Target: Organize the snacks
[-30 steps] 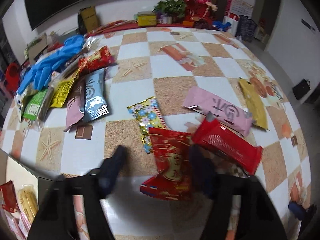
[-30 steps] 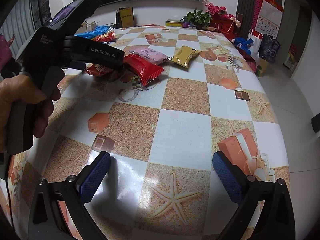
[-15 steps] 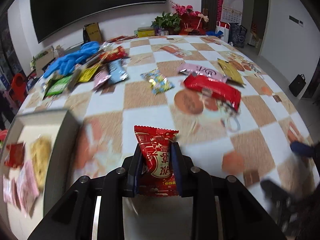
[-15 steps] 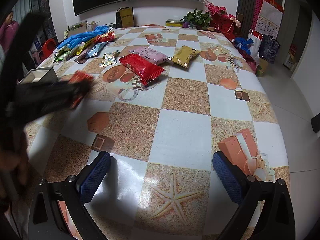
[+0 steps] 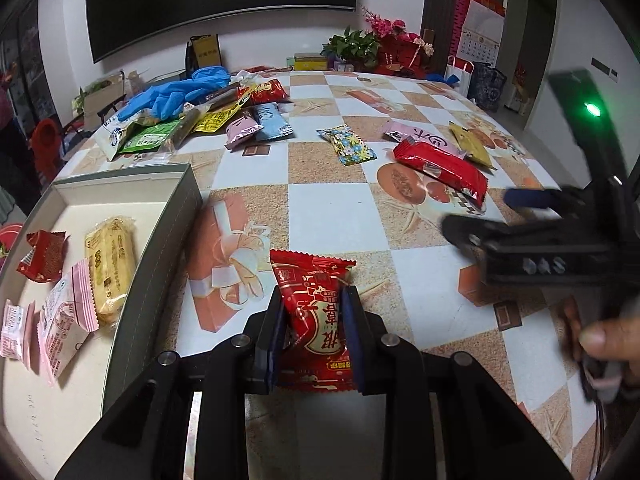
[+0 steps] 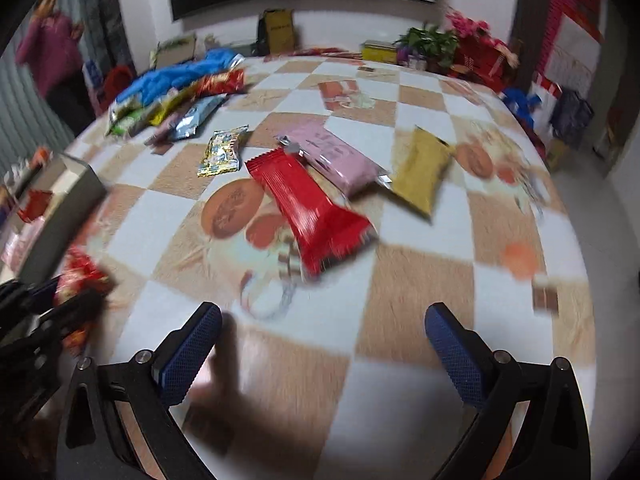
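Left claw (image 5: 312,322) clamped on red snack packet (image 5: 314,312), right claw (image 6: 322,354) wide, empty.

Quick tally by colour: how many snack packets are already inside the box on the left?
In the box, left wrist view:
Red packet: 1
Yellow packet: 1
Pink-and-white packets: 2
Total: 4
The left gripper is shut on another red packet, outside the box.

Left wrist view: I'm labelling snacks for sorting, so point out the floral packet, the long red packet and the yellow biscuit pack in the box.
floral packet (image 5: 346,145), left wrist view, middle of wrapper.
long red packet (image 5: 440,170), left wrist view, middle.
yellow biscuit pack (image 5: 110,262), left wrist view, its centre.
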Demonstrator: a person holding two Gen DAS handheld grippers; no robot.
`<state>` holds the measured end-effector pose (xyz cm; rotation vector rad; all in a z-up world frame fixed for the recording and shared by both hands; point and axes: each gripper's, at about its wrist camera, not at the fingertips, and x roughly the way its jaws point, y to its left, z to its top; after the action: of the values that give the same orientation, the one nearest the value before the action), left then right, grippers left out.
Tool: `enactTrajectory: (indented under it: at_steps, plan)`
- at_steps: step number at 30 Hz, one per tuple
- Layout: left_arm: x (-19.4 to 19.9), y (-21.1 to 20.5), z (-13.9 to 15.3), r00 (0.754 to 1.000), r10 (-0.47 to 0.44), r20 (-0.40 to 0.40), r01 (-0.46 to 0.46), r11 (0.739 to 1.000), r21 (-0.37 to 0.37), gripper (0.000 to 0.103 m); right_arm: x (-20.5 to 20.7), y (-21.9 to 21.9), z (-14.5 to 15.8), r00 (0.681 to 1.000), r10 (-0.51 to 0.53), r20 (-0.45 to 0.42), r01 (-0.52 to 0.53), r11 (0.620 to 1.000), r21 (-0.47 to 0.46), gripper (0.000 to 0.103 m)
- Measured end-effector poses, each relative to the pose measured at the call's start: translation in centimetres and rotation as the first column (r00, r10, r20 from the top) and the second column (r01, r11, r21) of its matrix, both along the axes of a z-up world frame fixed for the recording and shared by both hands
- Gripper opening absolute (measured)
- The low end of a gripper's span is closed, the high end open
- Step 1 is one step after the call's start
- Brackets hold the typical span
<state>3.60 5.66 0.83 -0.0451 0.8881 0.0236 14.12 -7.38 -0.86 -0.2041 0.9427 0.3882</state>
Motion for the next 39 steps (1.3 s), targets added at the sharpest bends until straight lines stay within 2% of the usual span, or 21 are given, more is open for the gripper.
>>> enactTrajectory:
  at_steps: [5, 9, 11, 12, 13, 16, 20, 24, 27, 29, 34, 39]
  plan:
    - [0.2, 0.0, 0.0, 1.0, 0.0, 0.0, 0.0, 1.0, -0.013, 0.03, 2.9, 3.5, -0.1, 0.987, 0.16, 0.014, -0.159, 0.987, -0.021, 0.102]
    - [0.2, 0.0, 0.0, 1.0, 0.0, 0.001, 0.0, 1.0, -0.014, 0.03, 4.1, 5.4, -0.2, 0.976, 0.218, 0.002, -0.217, 0.976, -0.023, 0.099]
    - [0.3, 0.1, 0.0, 1.0, 0.001, 0.001, -0.001, 1.0, -0.018, 0.03, 4.1, 5.9, 0.2, 0.976, 0.217, 0.019, -0.216, 0.976, -0.025, 0.077]
    - [0.3, 0.1, 0.1, 1.0, 0.001, 0.001, -0.001, 1.0, -0.02, 0.03, 3.9, 6.0, 0.5, 0.976, 0.215, 0.029, -0.214, 0.976, -0.029, 0.045]
    - [0.3, 0.1, 0.1, 1.0, 0.001, 0.001, -0.001, 1.0, -0.023, 0.03, 3.8, 6.3, 0.7, 0.977, 0.212, 0.031, -0.211, 0.977, -0.037, 0.021]
    - [0.3, 0.2, 0.1, 1.0, 0.004, 0.003, -0.004, 1.0, -0.029, 0.03, 2.3, 6.8, 0.6, 0.976, 0.211, 0.058, -0.207, 0.976, -0.071, 0.021]
    - [0.2, 0.3, 0.1, 1.0, 0.007, 0.004, -0.007, 0.999, -0.036, 0.03, -1.6, 4.7, 0.6, 0.993, 0.11, 0.049, -0.109, 0.994, -0.027, 0.021]
    - [-0.1, -0.3, 0.0, 1.0, 0.017, 0.0, -0.017, 1.0, 0.012, 0.029, -7.7, 1.6, 0.6, 0.999, 0.011, 0.041, -0.011, 1.0, 0.005, 0.021]
    - [-1.0, -0.5, 0.0, 1.0, 0.026, -0.001, -0.026, 0.999, 0.024, 0.03, -11.3, -0.3, 0.6, 0.998, -0.038, 0.05, 0.036, 0.999, 0.034, 0.022]
    - [-1.8, -0.4, 0.0, 0.999, 0.033, 0.0, -0.033, 0.999, 0.018, 0.03, -12.8, -0.6, 0.7, 0.998, -0.033, 0.055, 0.032, 0.999, 0.027, 0.022]
    - [-2.6, 0.1, 0.0, 0.999, 0.044, 0.001, -0.044, 0.999, -0.008, 0.03, -12.5, -0.4, 0.6, 0.998, -0.021, 0.052, 0.019, 0.999, 0.036, 0.022]
    - [-2.6, -0.1, 0.0, 0.999, 0.043, 0.001, -0.043, 0.999, 0.006, 0.03, -12.4, -0.2, 0.5, 0.998, -0.019, 0.057, 0.018, 1.0, 0.024, 0.022]
